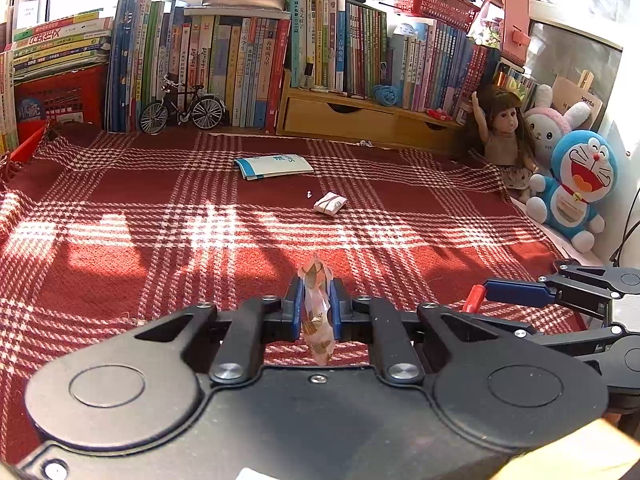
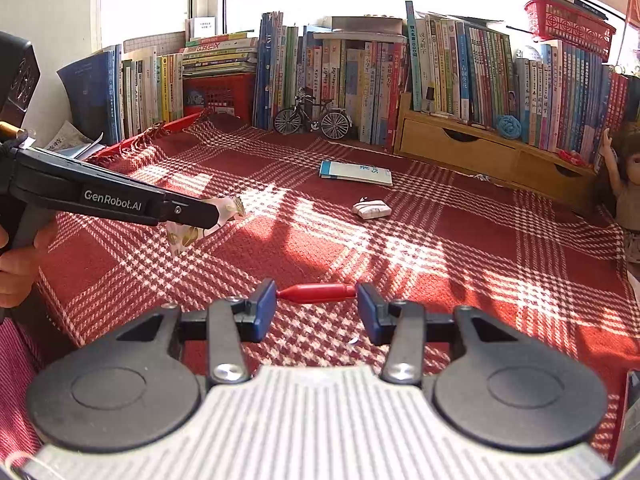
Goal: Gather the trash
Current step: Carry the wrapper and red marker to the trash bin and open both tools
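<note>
Left gripper [image 1: 316, 300] clamped on crumpled wrapper [image 1: 317, 312], lower centre. Right gripper [image 2: 316, 308] parted around red pen cap [image 2: 318, 293], lying crosswise between tips. Folded paper scrap [image 2: 372, 209] mid-frame, straight ahead, nearer right.

1. The left gripper [image 1: 316, 308] pinches a crumpled wrapper [image 1: 317, 312] upright between its blue pads.
2. A folded white wrapper [image 1: 330, 202] lies mid-blanket [image 1: 160, 216].
3. A booklet [image 1: 274, 166] lies nearer the blanket's far edge.

Red plaid blanket [image 1: 120, 208]: booklet [image 1: 274, 166], small wrapped packet [image 1: 330, 203], red tube [image 2: 318, 293].
</note>
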Available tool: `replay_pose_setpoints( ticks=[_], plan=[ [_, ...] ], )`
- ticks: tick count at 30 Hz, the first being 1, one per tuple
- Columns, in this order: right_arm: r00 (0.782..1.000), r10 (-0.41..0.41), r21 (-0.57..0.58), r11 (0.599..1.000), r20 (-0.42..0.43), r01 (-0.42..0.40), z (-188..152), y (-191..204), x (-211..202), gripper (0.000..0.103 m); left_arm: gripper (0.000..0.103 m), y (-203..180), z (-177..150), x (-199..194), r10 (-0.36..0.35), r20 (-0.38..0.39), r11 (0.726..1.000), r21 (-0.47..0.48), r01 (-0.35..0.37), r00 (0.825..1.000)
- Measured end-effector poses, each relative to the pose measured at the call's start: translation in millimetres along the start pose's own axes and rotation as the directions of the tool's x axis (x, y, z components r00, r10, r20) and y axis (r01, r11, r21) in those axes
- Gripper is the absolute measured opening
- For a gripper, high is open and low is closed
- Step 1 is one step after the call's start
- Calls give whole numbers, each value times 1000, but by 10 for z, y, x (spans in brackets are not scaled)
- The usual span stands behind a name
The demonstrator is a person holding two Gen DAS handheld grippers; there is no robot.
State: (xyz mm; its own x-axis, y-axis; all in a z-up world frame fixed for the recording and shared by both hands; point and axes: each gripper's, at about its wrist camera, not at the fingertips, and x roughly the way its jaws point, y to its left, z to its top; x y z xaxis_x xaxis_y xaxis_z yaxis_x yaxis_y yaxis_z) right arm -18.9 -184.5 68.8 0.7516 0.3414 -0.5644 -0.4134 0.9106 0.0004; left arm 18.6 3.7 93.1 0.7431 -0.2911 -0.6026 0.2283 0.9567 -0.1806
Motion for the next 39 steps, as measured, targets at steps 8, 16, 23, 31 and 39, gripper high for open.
replay_pose_setpoints(
  ticks=[8,16,23,31,39],
  plan=[
    [999,-34,68,997,-7,35,-151,-31,-46,52,13,55,-206,42,2,-32,1000,16,-2,999],
    [998,-55,98,994,-7,55,-297,5,-33,52,31,79,-512,273,53,-91,998,20,-52,994],
    [998,-59,101,993,21,57,-387,116,-87,52,46,31,-653,365,91,-71,995,38,-89,993],
    [999,-39,133,990,14,36,-543,197,-111,52,14,32,-658,257,89,-41,996,16,-88,995],
    [1000,5,143,990,-12,-3,-657,208,-287,52,13,-77,-833,-216,42,4,998,43,-42,999]
  ],
)
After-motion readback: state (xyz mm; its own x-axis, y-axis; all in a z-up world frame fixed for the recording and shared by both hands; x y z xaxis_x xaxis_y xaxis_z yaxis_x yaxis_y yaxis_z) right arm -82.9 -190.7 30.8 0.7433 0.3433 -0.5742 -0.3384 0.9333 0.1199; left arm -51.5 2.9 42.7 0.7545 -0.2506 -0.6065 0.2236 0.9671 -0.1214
